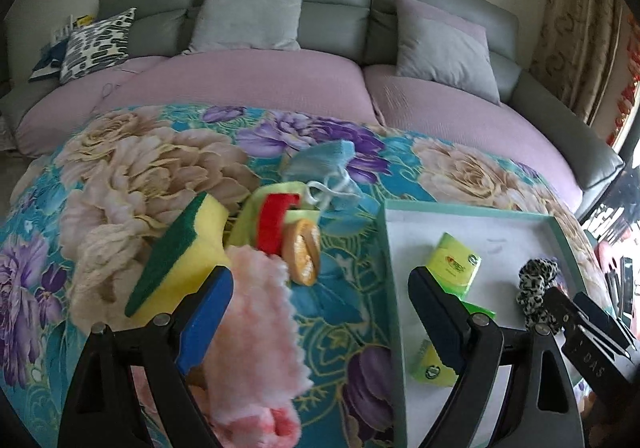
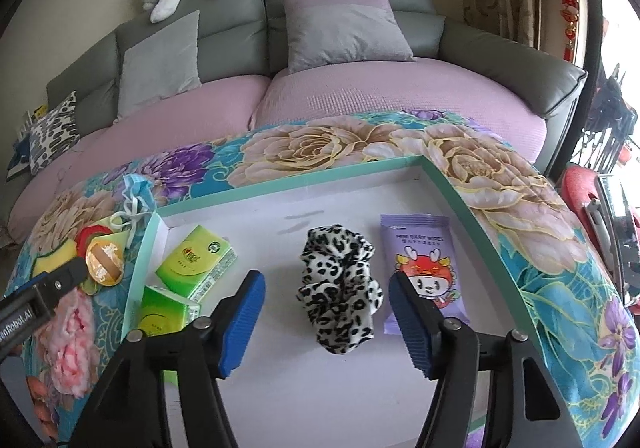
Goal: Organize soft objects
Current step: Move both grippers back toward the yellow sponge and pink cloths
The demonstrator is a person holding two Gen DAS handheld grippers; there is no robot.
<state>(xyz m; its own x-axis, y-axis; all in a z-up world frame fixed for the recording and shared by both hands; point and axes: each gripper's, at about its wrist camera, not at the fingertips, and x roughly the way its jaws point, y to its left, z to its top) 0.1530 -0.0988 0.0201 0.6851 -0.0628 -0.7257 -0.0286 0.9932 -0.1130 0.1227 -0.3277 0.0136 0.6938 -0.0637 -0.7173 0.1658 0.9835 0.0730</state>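
Since two green tissue packs (image 2: 198, 262), a leopard scrunchie (image 2: 338, 288) and a purple wipes pack (image 2: 424, 272) already lie in the tray (image 2: 304, 179), the task is judged partly done. A pink fluffy cloth (image 1: 256, 312), sponge (image 1: 180, 252), blue mask (image 1: 320, 163) and round items are left on the floral-covered desk (image 1: 132, 167). The left hand-held gripper (image 1: 320, 312) is held wide open and empty, the cloth just beside its left finger; the right hand-held gripper (image 2: 326, 324), also open and empty, is poised around the scrunchie.
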